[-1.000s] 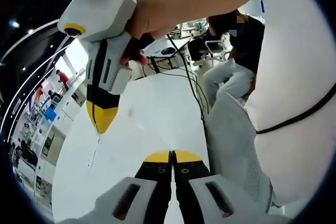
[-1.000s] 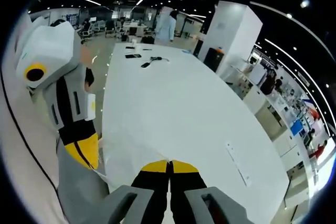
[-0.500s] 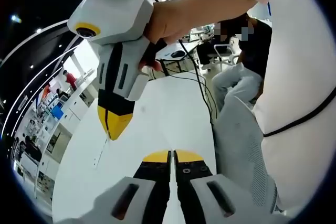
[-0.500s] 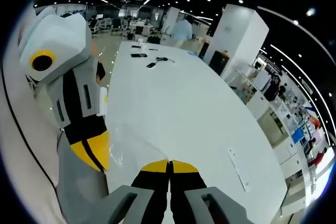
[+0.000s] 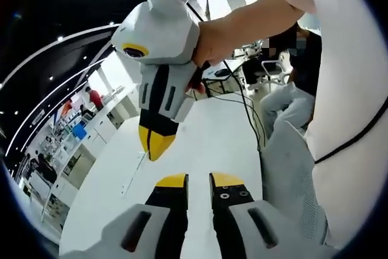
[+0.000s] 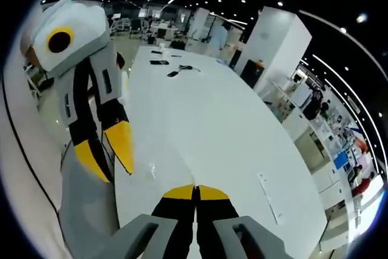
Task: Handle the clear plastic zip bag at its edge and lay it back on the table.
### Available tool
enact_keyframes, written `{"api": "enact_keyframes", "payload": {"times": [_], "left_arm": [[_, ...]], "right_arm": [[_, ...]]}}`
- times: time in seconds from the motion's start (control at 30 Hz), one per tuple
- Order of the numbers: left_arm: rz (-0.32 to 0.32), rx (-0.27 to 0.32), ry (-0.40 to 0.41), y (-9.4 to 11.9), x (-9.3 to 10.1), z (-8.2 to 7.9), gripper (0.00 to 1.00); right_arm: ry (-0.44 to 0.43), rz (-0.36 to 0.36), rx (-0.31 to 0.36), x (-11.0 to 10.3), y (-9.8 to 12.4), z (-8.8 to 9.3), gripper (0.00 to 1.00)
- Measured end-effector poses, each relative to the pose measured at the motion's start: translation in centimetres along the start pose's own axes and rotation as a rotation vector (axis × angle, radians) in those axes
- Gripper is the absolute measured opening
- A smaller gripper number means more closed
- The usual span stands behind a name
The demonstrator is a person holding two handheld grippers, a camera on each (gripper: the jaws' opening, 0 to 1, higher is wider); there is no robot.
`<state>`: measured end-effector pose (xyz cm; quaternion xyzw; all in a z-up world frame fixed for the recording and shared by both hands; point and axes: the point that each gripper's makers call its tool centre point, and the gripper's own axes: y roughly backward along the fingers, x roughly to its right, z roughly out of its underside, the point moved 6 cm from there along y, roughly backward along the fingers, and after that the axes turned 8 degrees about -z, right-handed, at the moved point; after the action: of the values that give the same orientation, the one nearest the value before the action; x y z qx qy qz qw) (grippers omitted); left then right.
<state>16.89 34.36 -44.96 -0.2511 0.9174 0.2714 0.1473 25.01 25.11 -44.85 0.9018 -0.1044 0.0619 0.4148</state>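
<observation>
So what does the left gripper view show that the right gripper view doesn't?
Left gripper view: a hand holding the right hand-held gripper, jaws shut, black cables on the table, and a seated person.
Right gripper view: the left hand-held gripper with jaws apart, a white pillar, small dark items at the table's far end, and perhaps a faint crease of the clear plastic zip bag.
Both: the long white table and the office ceiling lights.
</observation>
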Motion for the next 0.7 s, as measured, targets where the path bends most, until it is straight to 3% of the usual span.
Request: {"api": "enact_keyframes", "payload": {"times": [0.27,0.7], "left_arm": [[-0.054,0.02,0.038,0.7,-1.3,0.4,0.14],[-0.099,-0.015,0.128,1.1,-2.4,2.8,0.15]], "right_arm": [[0.006,0.02,-0.007,1.7,0.0,0.1,0.0],[0.006,0.069,-0.013,5.5,-0.5,0.3,0.0]]}}
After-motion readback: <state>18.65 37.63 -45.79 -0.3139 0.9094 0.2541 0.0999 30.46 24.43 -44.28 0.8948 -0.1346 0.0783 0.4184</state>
